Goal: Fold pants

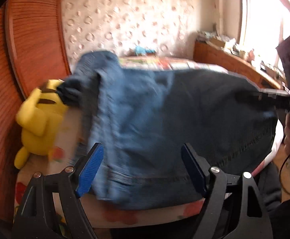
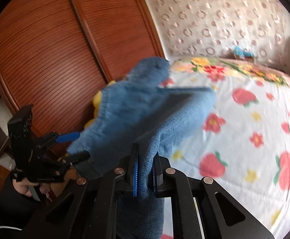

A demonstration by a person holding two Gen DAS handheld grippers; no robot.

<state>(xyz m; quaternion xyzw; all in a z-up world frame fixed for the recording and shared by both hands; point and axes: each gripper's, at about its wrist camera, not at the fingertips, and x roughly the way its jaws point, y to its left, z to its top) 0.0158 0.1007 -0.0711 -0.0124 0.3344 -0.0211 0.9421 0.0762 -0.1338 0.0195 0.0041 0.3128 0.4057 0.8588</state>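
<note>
pinching pants edge, right tool beside open bedspread

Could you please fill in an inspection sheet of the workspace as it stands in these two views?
Surface: bed with a floral cover.
Job's things: blue jeans, lifted and bunched, not yet folded.
Clutter: yellow plush toy beside the jeans.
Grippers: right tool shut on a fold of the jeans; left tool open, pads astride the hem, not pressing.
Cables: thin dark cable at the right edge.
Surroundings: wooden wardrobe, patterned wall, cluttered wooden shelf by a bright window.
</note>
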